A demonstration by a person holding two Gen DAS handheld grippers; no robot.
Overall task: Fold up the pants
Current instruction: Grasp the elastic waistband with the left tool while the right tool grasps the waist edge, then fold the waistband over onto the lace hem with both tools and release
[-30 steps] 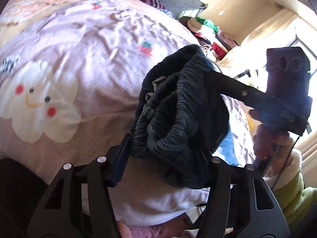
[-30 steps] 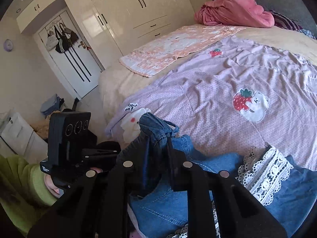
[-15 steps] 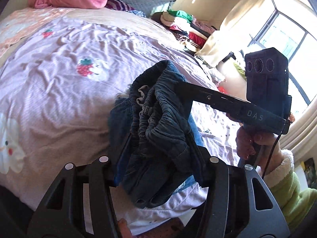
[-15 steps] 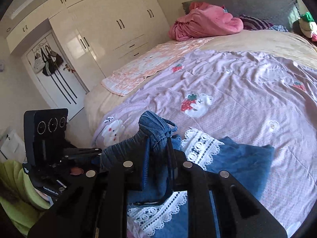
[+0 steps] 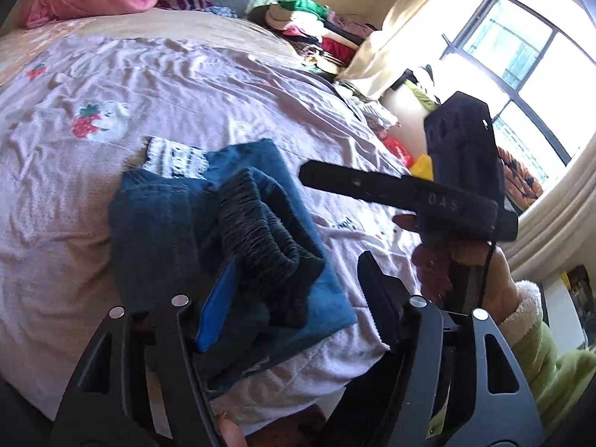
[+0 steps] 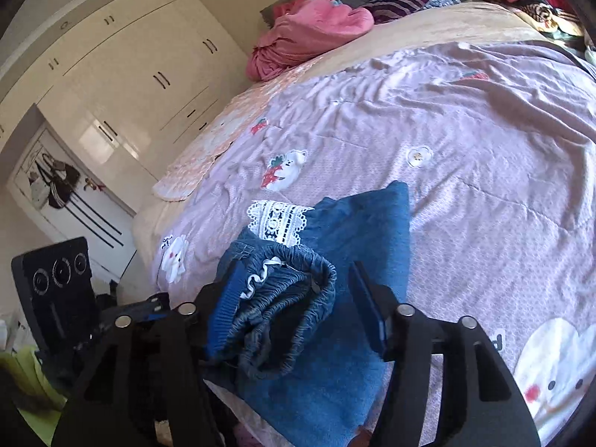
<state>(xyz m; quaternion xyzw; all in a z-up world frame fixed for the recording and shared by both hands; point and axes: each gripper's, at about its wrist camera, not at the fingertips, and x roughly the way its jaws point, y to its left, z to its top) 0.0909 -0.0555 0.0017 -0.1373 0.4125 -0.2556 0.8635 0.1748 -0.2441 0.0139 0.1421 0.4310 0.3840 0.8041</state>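
Blue denim pants (image 5: 160,223) with a white lace hem (image 5: 175,158) lie folded on the pink bedspread near the bed's front edge, the elastic waistband (image 5: 260,223) bunched on top. They also show in the right wrist view (image 6: 357,260), with the lace hem (image 6: 277,219) and the waistband (image 6: 283,309). My left gripper (image 5: 294,298) is open, its jaws wide on either side of the waistband. My right gripper (image 6: 294,305) is open too, straddling the waistband without clamping it. The right gripper's body (image 5: 462,171) shows in the left wrist view.
The pink quilt (image 6: 465,141) with cartoon prints covers the bed. A pink blanket heap (image 6: 309,33) lies at the headboard. Piled clothes (image 5: 316,29) sit at the far side. White wardrobes (image 6: 123,74) stand to the left, a window (image 5: 521,56) to the right.
Both grippers have opened and let go of the waistband. The pants, held up in the air before, now lie folded on the bed.
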